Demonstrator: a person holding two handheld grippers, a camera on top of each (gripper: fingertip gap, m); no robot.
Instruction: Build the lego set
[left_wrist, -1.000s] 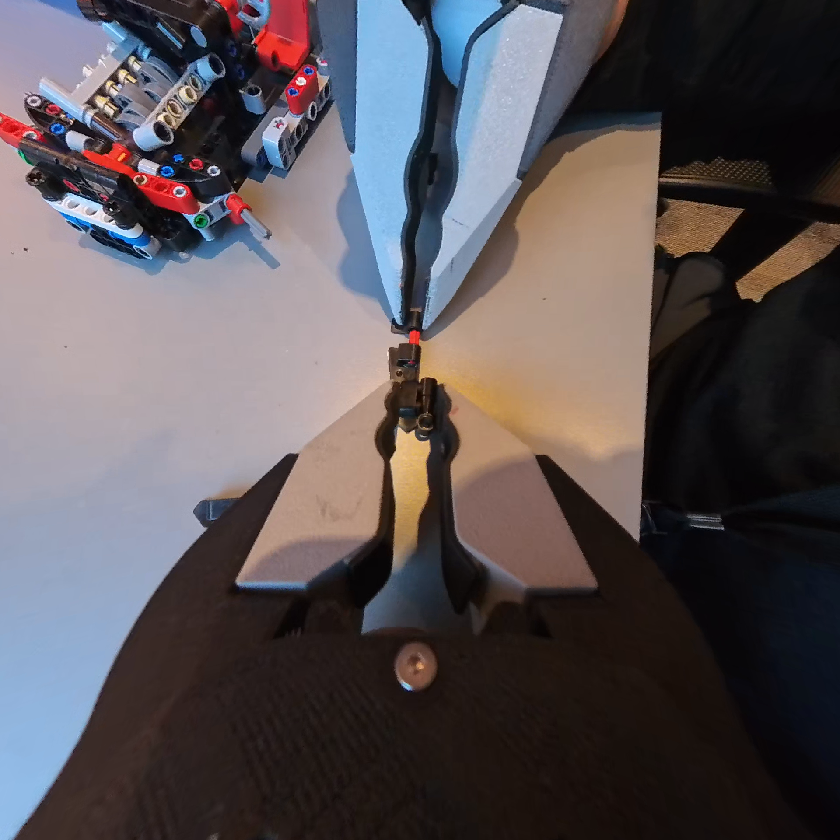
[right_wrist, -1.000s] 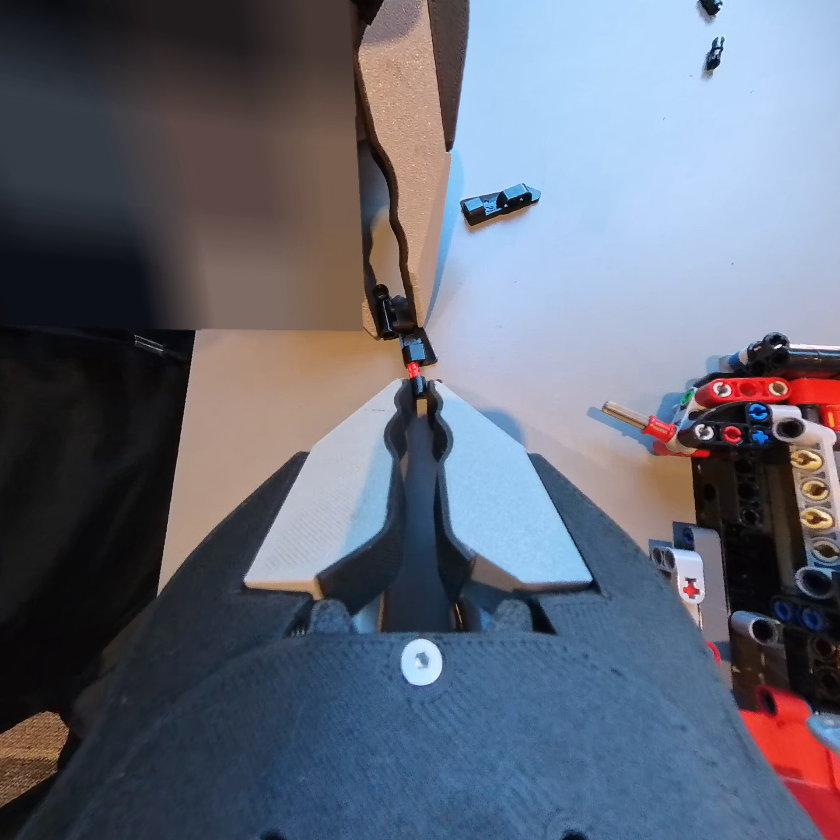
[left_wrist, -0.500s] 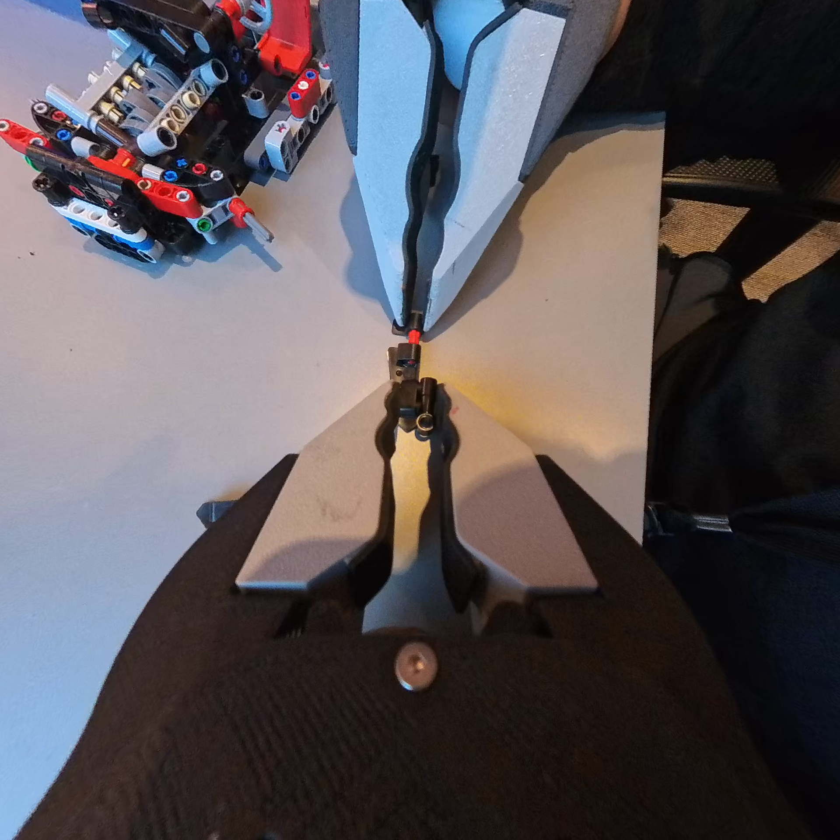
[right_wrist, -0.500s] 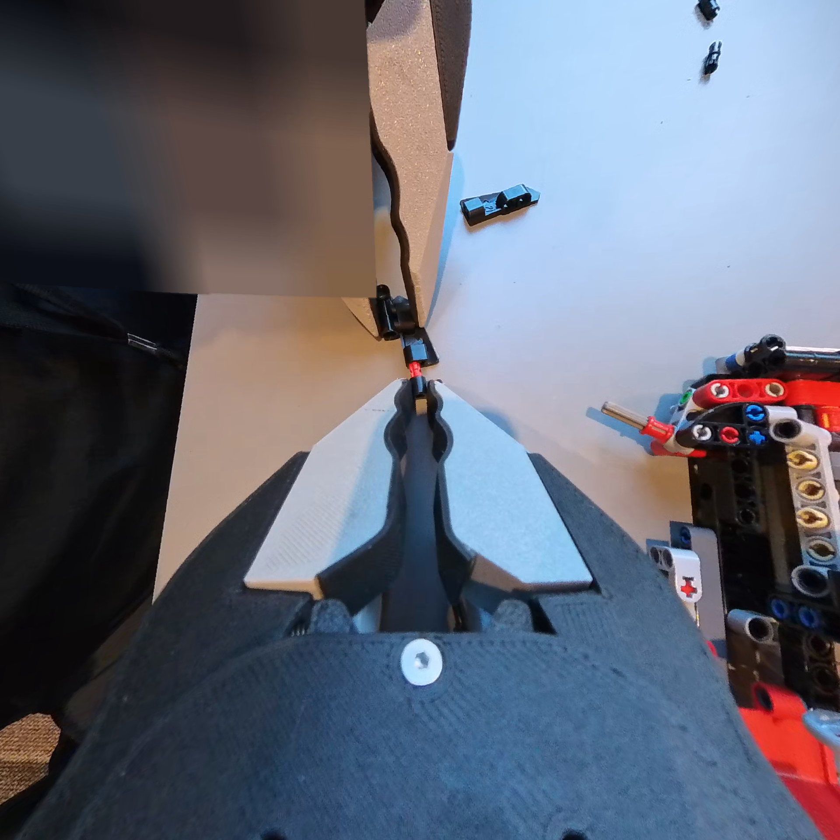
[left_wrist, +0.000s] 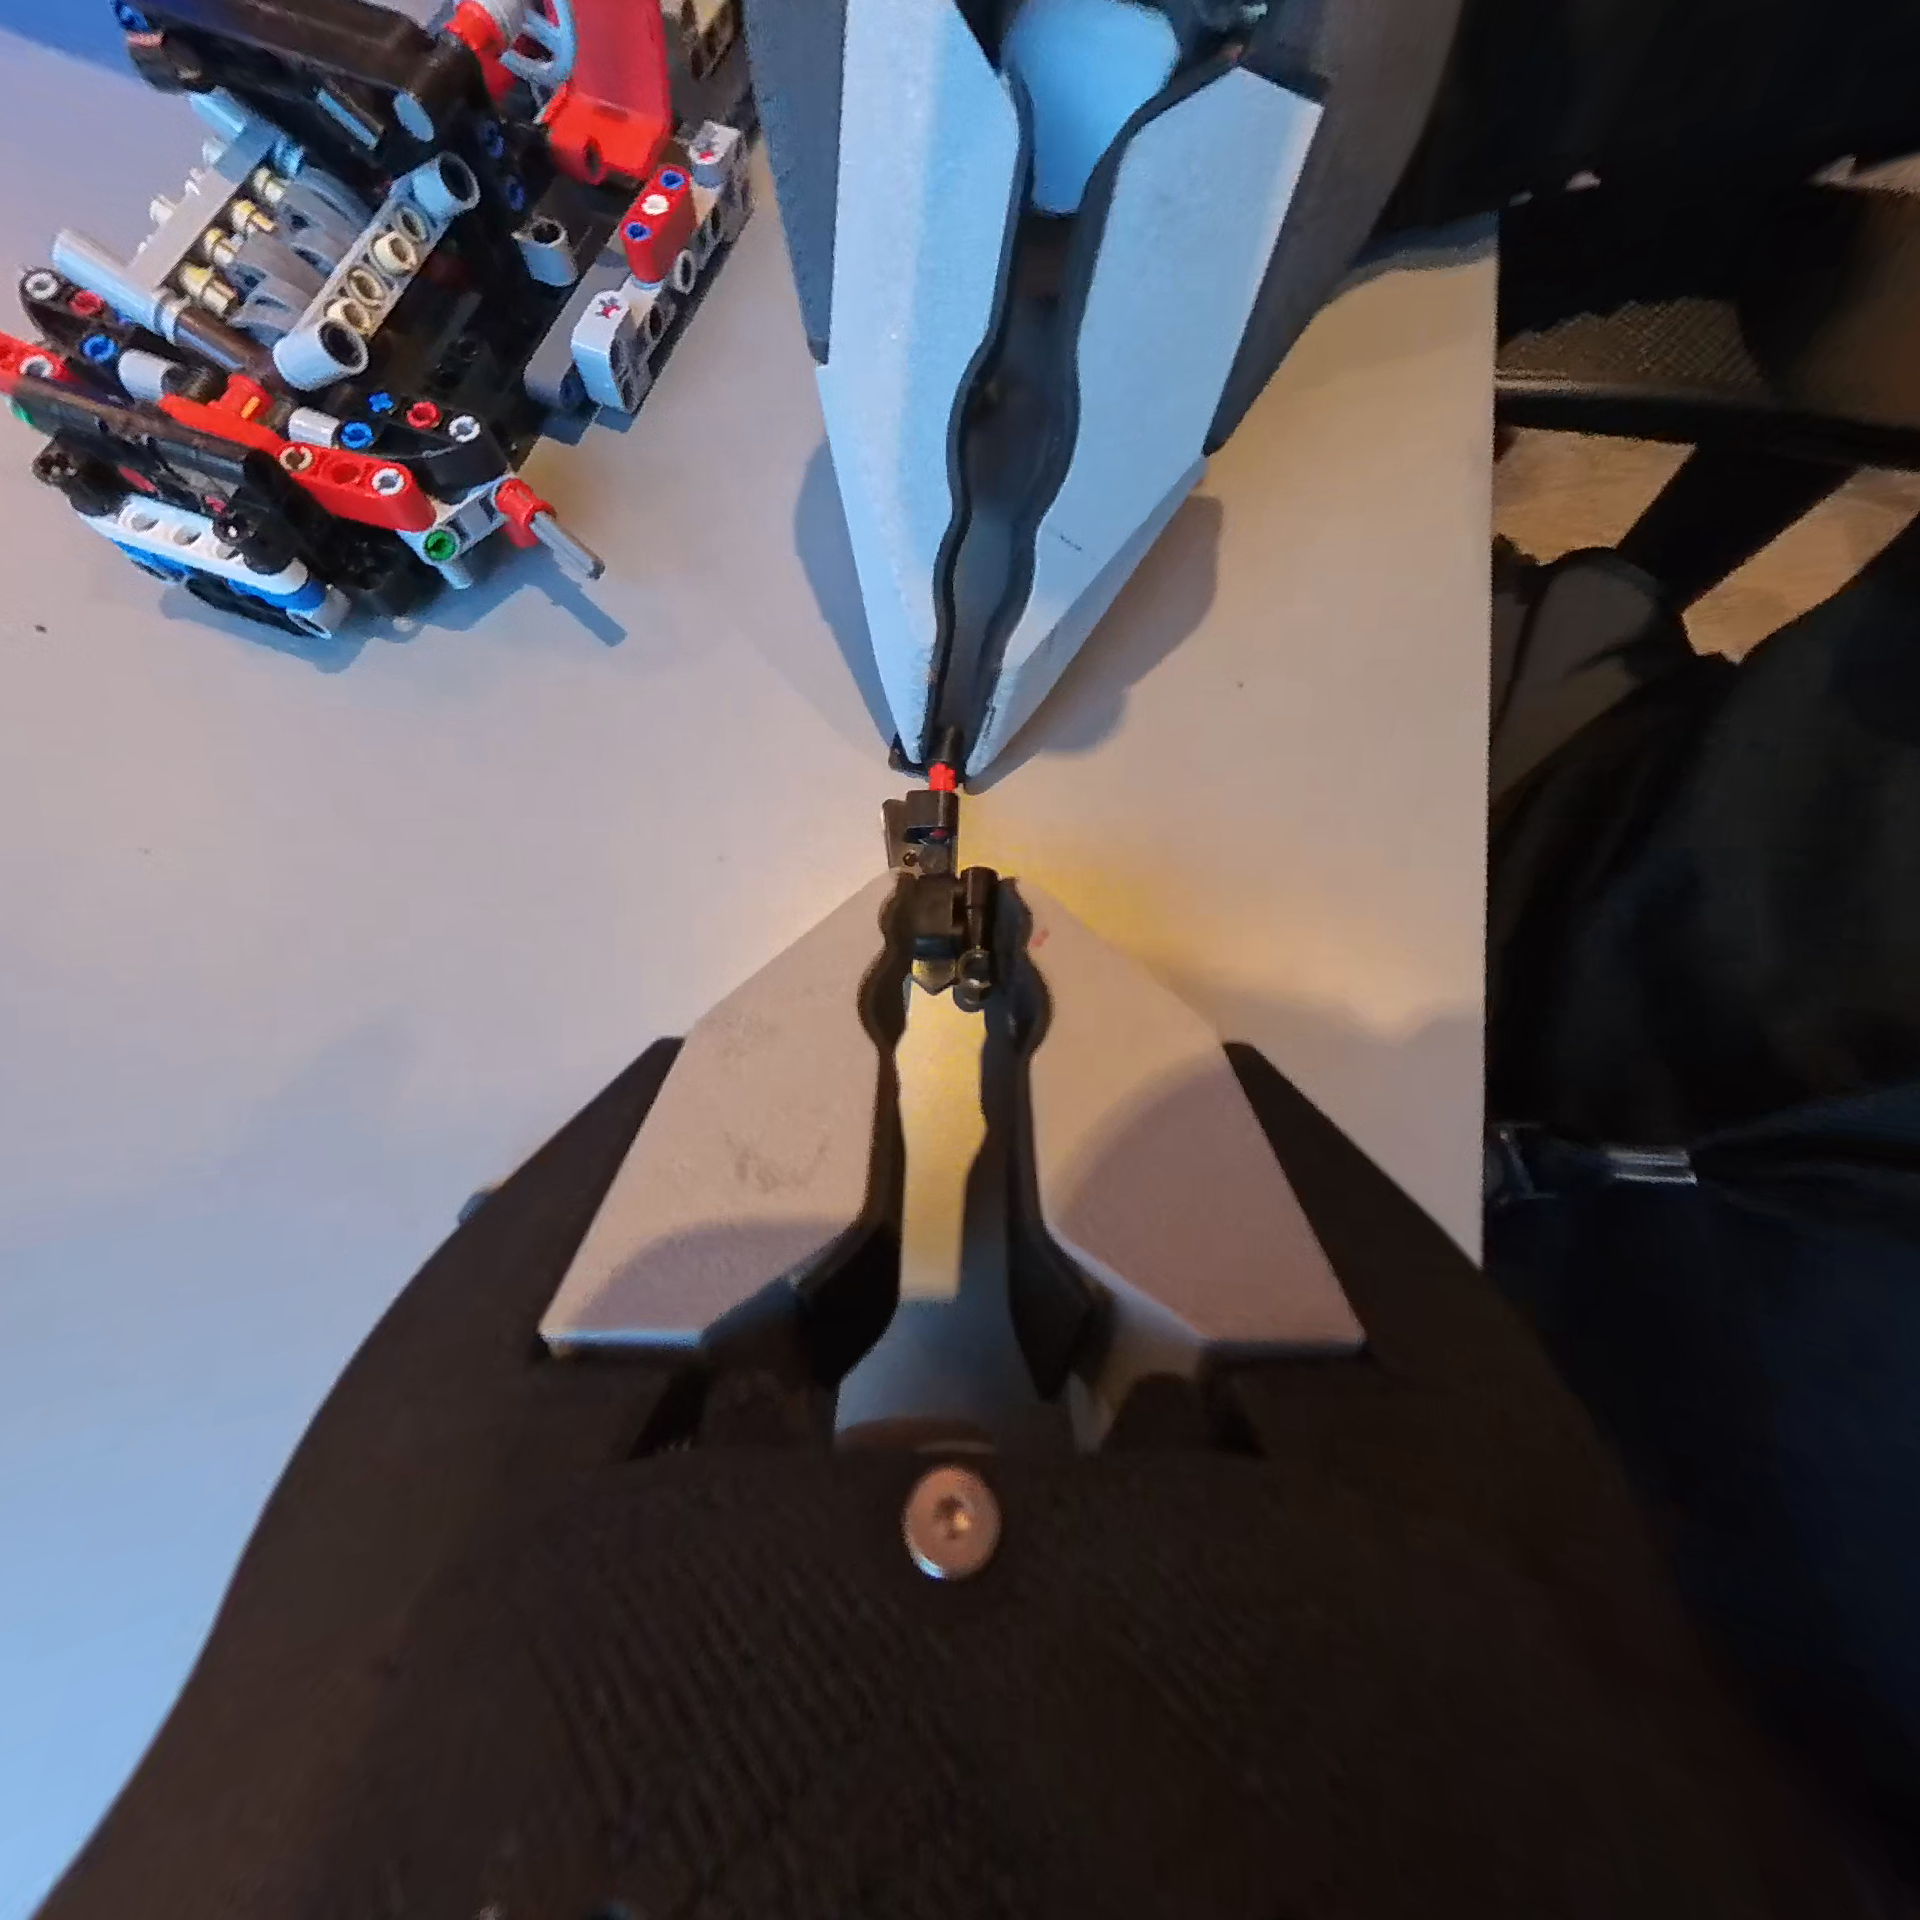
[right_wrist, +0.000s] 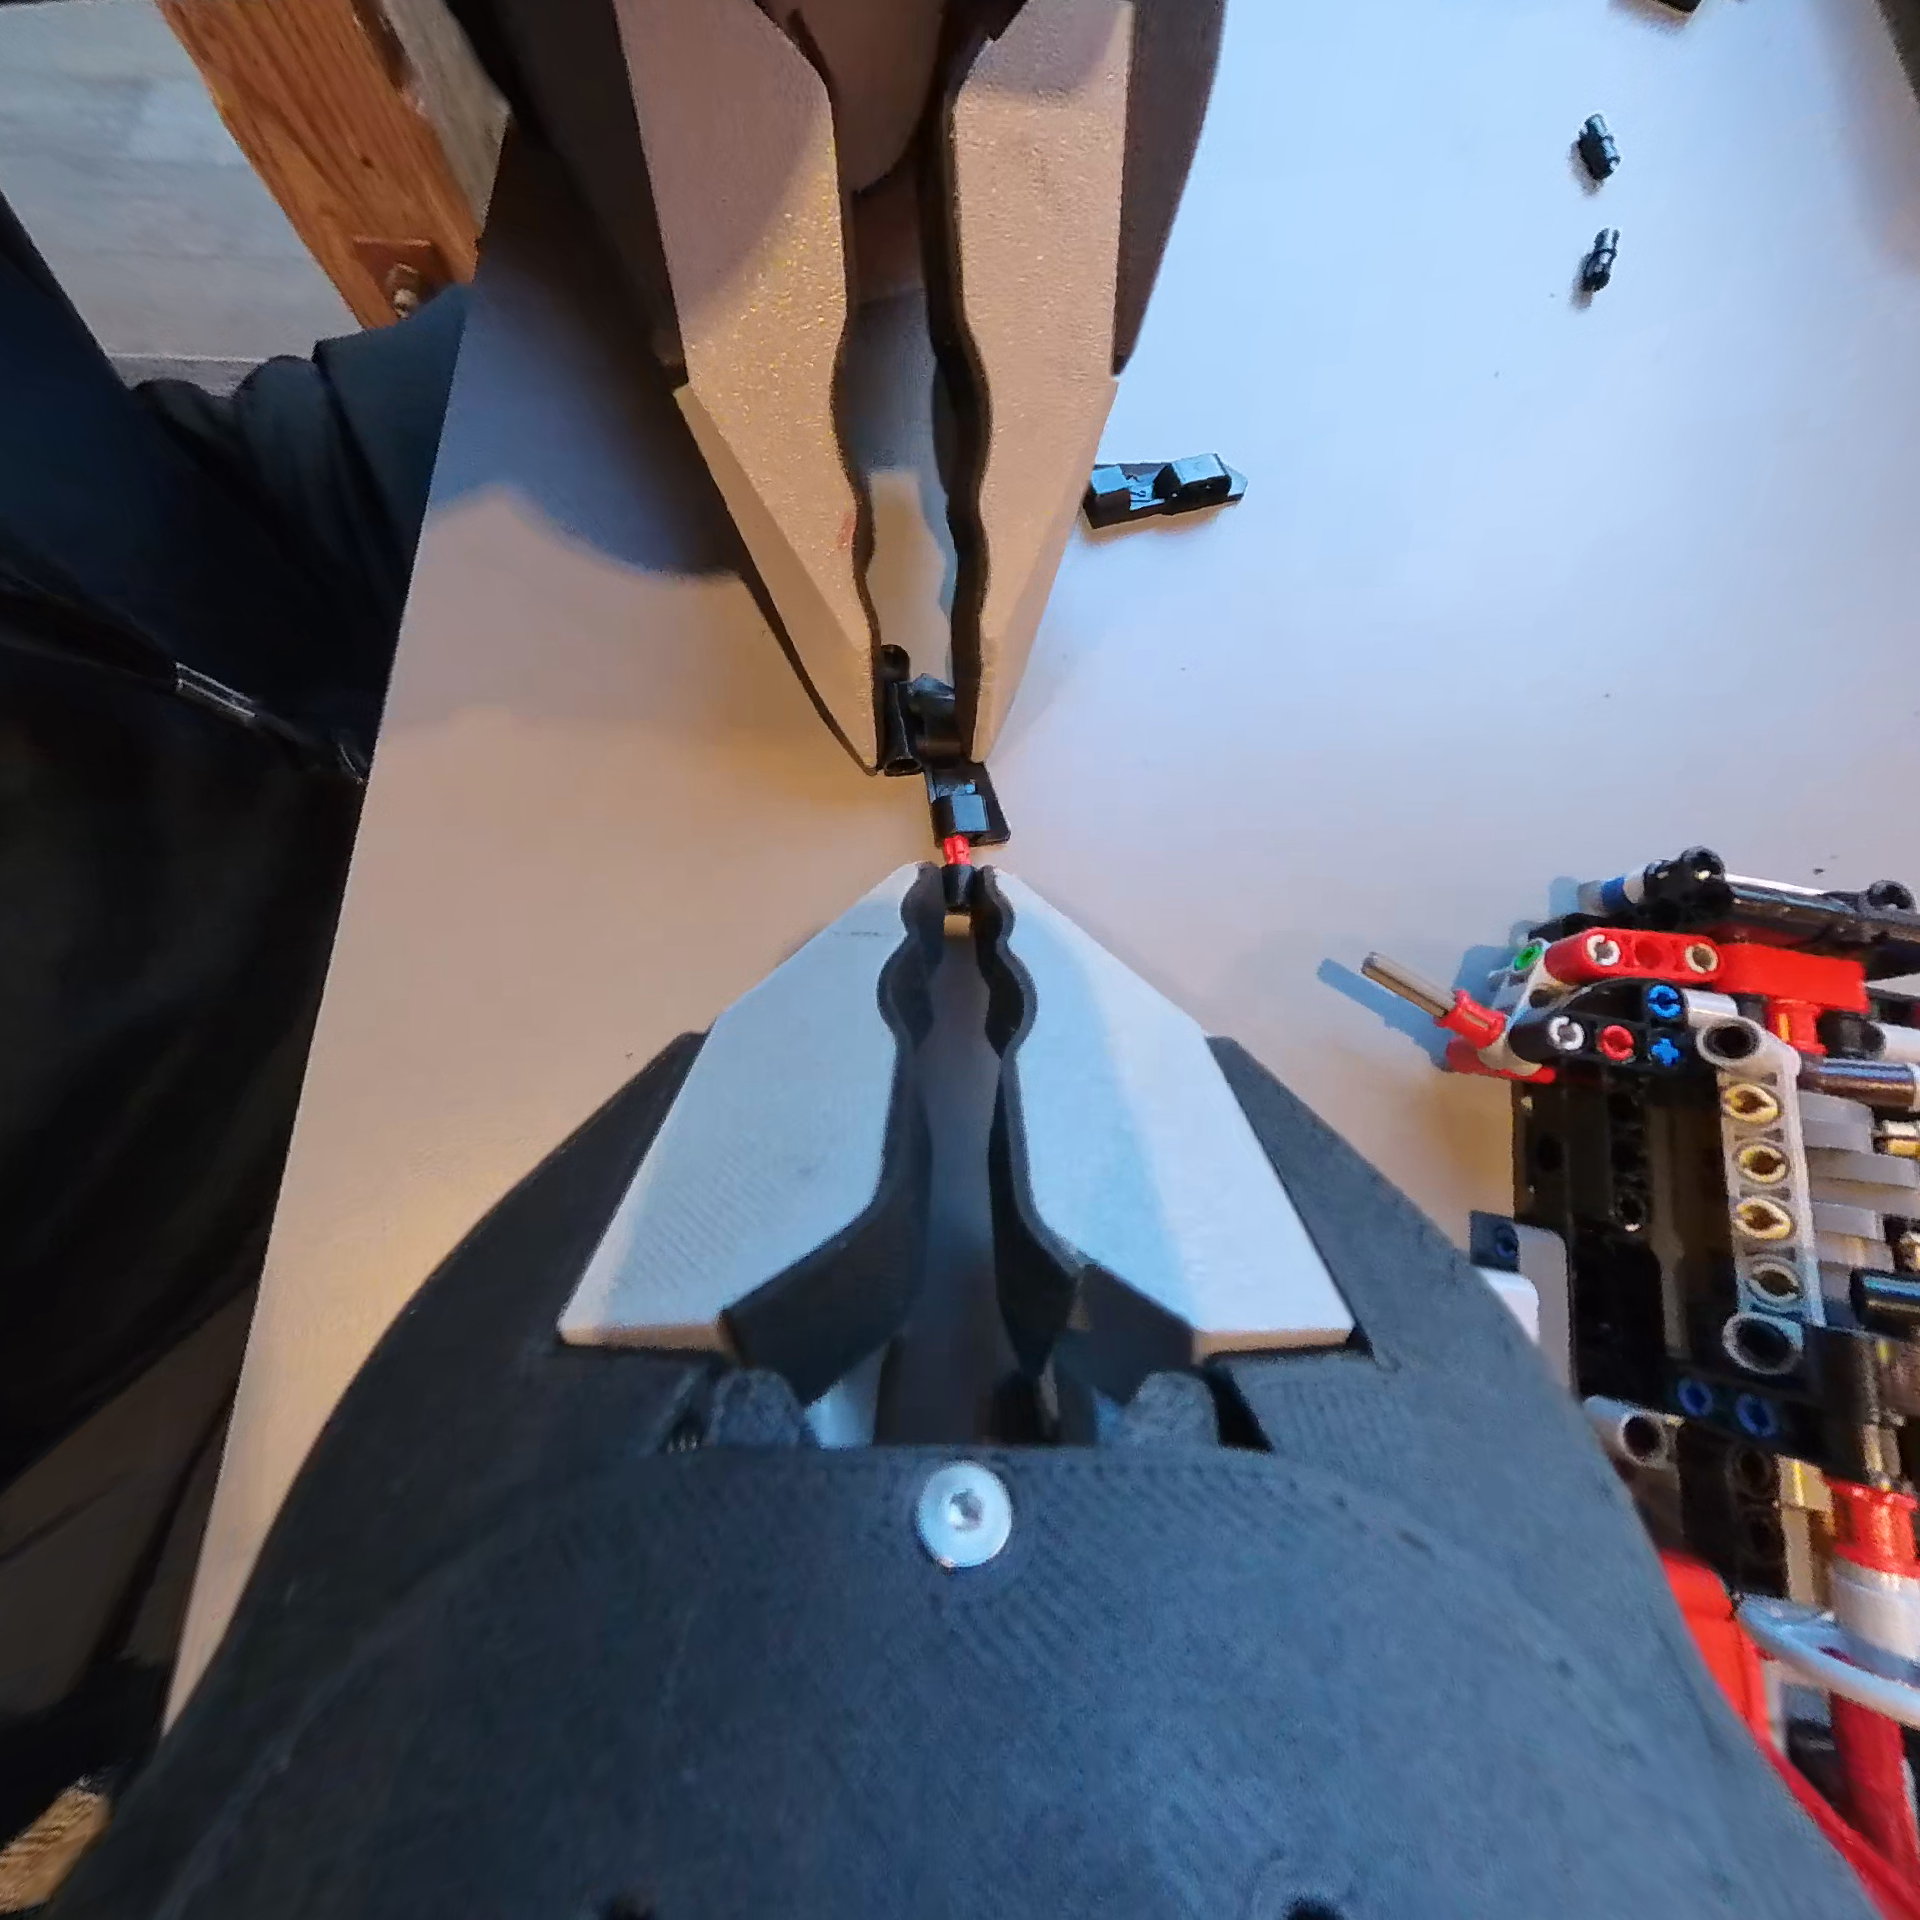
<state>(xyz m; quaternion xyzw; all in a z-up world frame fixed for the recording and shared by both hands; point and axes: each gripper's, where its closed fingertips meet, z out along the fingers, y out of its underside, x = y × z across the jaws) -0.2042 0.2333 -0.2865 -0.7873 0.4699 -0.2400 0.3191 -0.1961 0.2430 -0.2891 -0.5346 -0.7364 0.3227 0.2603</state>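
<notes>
My left gripper (left_wrist: 940, 940) is shut on a small black connector piece (left_wrist: 928, 844), held above the white table (left_wrist: 312, 935). My right gripper (right_wrist: 961, 894) faces it tip to tip and is shut on a thin red and black pin (right_wrist: 958, 854). The pin's free end sits in the connector. The same join shows in the right wrist view, where the connector (right_wrist: 961, 805) sticks out of the left gripper's tips (right_wrist: 930, 727). In the left wrist view the pin (left_wrist: 942, 771) shows at the right gripper's tips (left_wrist: 940, 753). The part-built red, black and grey model (left_wrist: 312, 343) lies to the far left.
The model also lies at the right edge of the right wrist view (right_wrist: 1704, 1195). A loose black piece (right_wrist: 1164, 488) and two small black pins (right_wrist: 1600, 145) lie on the table beyond. The table edge (left_wrist: 1486, 727) runs close by, with a person's dark clothing (left_wrist: 1704, 935) past it.
Both grippers keep their hold and stay tip to tip. The left gripper has turned in the right wrist view, and the model sits a little nearer in the left wrist view.
</notes>
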